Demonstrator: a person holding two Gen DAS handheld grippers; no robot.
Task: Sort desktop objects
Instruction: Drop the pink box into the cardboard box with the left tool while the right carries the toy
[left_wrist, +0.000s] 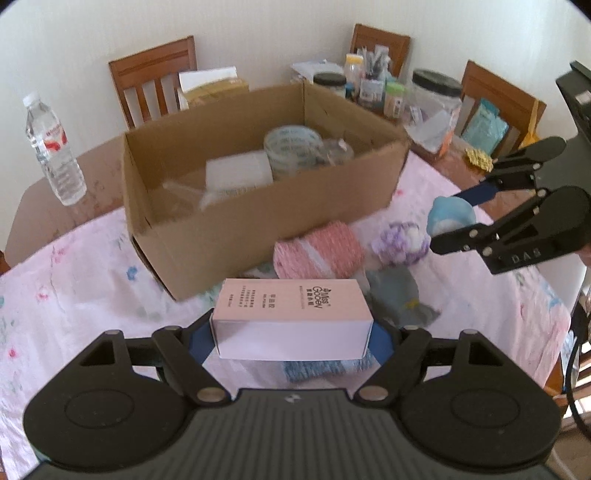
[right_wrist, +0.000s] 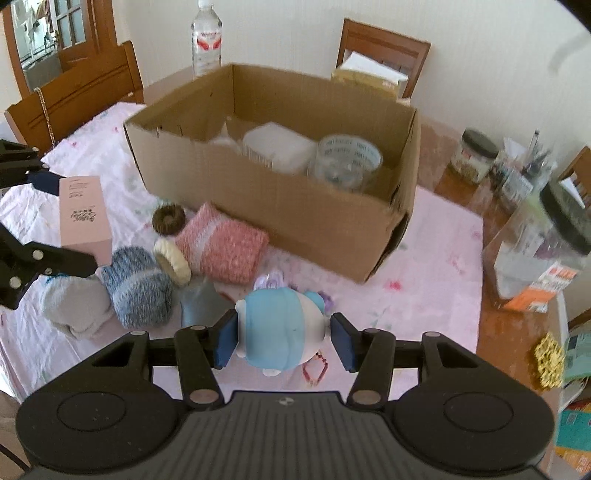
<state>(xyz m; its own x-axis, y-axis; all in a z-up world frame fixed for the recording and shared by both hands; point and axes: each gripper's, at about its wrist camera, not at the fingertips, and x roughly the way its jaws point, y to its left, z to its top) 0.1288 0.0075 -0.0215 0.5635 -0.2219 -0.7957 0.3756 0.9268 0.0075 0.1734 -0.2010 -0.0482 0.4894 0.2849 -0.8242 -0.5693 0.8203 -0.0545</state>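
My left gripper (left_wrist: 291, 338) is shut on a pink carton (left_wrist: 291, 317) and holds it above the tablecloth, in front of the open cardboard box (left_wrist: 236, 221). My right gripper (right_wrist: 283, 339) is shut on a blue and white plush toy (right_wrist: 277, 325), also lifted off the cloth; it shows at the right of the left wrist view (left_wrist: 448, 218). The box (right_wrist: 295, 214) holds a tape roll (right_wrist: 349, 158) and a white container (right_wrist: 277, 147). On the cloth lie a pink knit roll (right_wrist: 225, 247), a blue knit roll (right_wrist: 138, 288), a cream ring (right_wrist: 171, 262) and a brown scrunchie (right_wrist: 168, 219).
A water bottle (left_wrist: 53, 147) stands behind the box at the left. Jars and small containers (right_wrist: 524, 177) crowd the table's right side. Wooden chairs (left_wrist: 159, 81) ring the table. A grey sock (right_wrist: 74, 310) and a red bead string (right_wrist: 314, 369) lie near the front.
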